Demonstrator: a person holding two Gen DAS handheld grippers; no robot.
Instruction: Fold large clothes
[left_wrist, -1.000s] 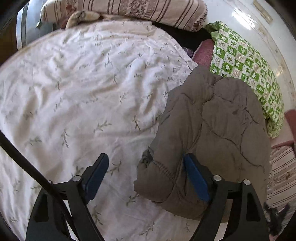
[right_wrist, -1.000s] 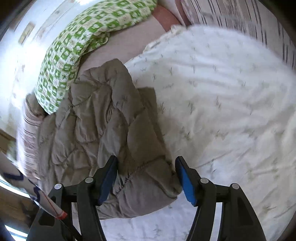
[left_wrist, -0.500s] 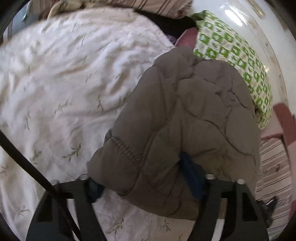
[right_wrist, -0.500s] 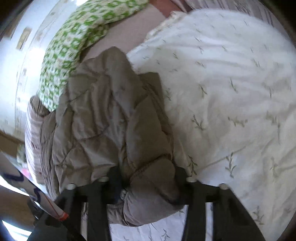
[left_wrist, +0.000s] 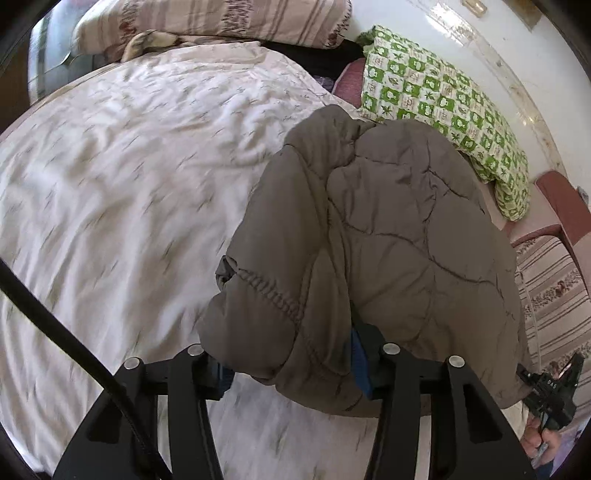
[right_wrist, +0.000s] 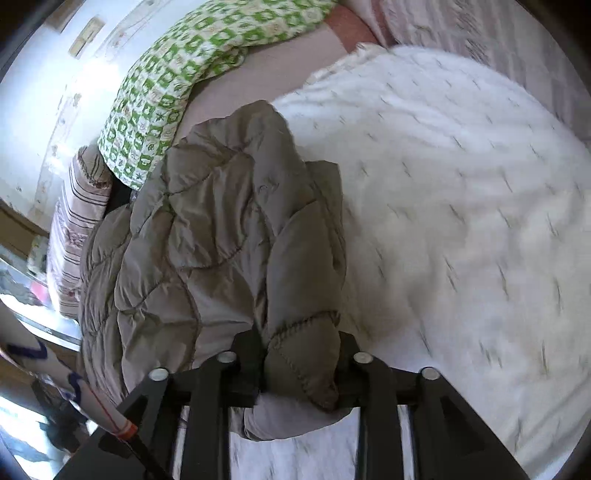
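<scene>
Right now my left gripper (left_wrist: 291, 363) is clamped on a thick bunch of the brown quilted jacket (left_wrist: 388, 229), near a stitched edge that bulges out between the jaws, and my right gripper (right_wrist: 301, 369) is pinched the same way on another padded corner of that jacket (right_wrist: 221, 236). From each grip the jacket runs forward in a rumpled, doubled-over heap, its far part resting on the bed along the edge of the white leaf-print duvet (left_wrist: 129, 192), with the green checked pillow (left_wrist: 443, 103) just beyond it and a striped pillow (left_wrist: 221, 18) farther up by the head of the bed. As I judge it, the folding is only partway: the jacket is gathered and roughly folded onto itself, but it is lumpy, with no flat, squared shape yet, so it must be laid down, smoothed and given at least one more clean fold. As for writing, I can read nothing on the jacket; no label or brand shows. At the lower right of the left view my other hand holds the second gripper's handle (left_wrist: 550, 391), which bears small pale letters too tiny for me to read with confidence.
</scene>
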